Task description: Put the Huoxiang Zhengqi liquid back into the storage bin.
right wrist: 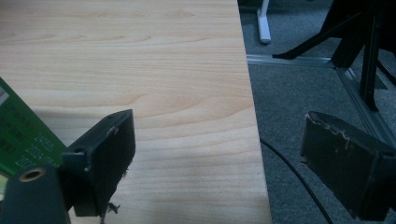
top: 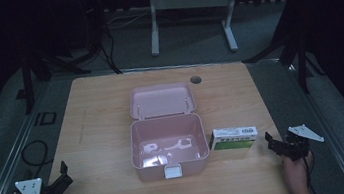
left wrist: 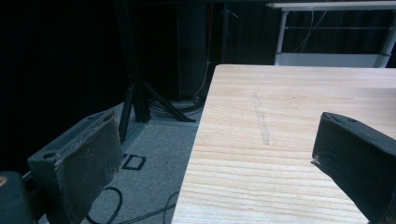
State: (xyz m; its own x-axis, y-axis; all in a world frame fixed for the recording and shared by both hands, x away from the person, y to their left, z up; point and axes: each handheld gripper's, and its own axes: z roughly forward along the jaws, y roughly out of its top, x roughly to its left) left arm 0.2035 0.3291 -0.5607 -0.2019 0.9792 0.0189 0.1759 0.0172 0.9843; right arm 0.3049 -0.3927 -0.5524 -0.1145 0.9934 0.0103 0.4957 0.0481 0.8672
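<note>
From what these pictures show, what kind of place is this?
Probably a lab or studio set up for recording. A wooden table stands on grey carpet amid black stands and loose cables, with darkness around. On it lie only a pink box and a carton.

Floor marking [top: 44,118] — reads "ID".

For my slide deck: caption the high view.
Open pink box beside a green-and-white carton on a wooden table, left gripper and right gripper open at the near corners.
</note>
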